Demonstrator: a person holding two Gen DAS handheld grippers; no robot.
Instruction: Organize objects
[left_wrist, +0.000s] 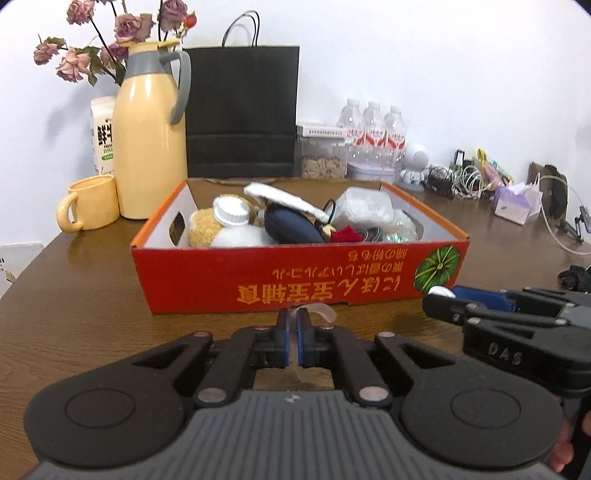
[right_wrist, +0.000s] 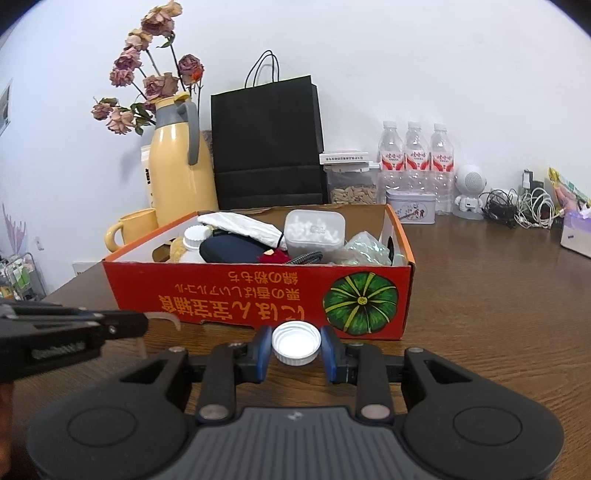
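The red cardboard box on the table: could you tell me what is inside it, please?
The red cardboard box holds a white bottle, a dark pouch, a cotton-swab tub and crinkled plastic. Anything underneath them is hidden.

White cap (right_wrist: 296, 342) between right tool (right_wrist: 296, 352) pads

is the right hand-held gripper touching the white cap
Touching. The right wrist view shows the right hand-held gripper with a blue pad pressed against each side of the white cap, no gap.
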